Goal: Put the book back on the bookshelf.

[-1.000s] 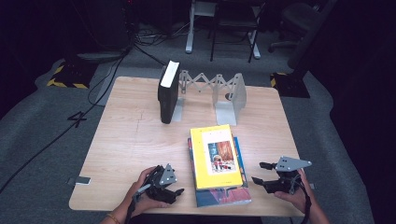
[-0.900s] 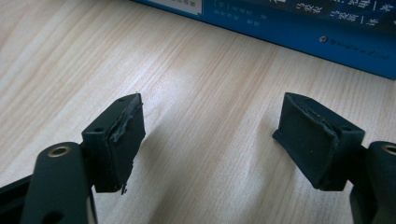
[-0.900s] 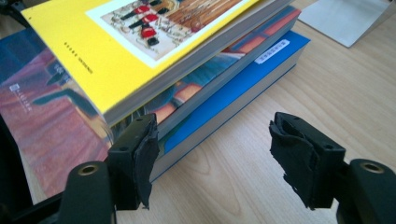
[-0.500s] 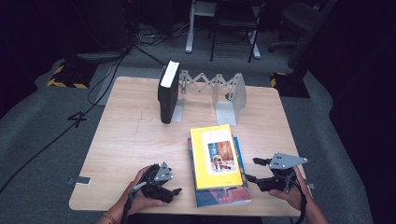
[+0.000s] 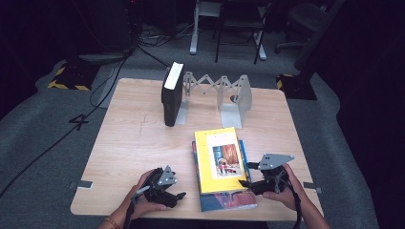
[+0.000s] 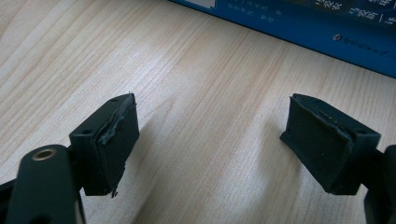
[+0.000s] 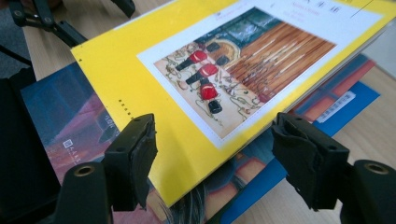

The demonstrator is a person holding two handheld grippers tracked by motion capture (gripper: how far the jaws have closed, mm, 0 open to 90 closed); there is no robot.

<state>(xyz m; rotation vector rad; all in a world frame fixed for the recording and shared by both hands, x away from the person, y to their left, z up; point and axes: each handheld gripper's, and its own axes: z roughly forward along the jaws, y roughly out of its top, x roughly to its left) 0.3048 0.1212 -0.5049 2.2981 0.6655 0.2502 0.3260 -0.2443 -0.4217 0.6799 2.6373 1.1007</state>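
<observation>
The right gripper (image 7: pixel 212 154) has its jaws wide apart, nothing clamped, poised over the near corner of the yellow book (image 7: pixel 187 60), which lies on top of a stack (image 5: pixel 224 202) of flat books at the table's (image 5: pixel 133 143) near edge. The left gripper (image 6: pixel 212 135) gapes over bare wood, having just opened further, empty, just beside the stack's blue book (image 6: pixel 327 32). Farther back a black book (image 5: pixel 171 95) stands upright in a folding rack (image 5: pixel 229 93)

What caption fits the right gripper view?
Right gripper, jaws open, straddles the near corner of the yellow book lying on a stack of books.
</observation>
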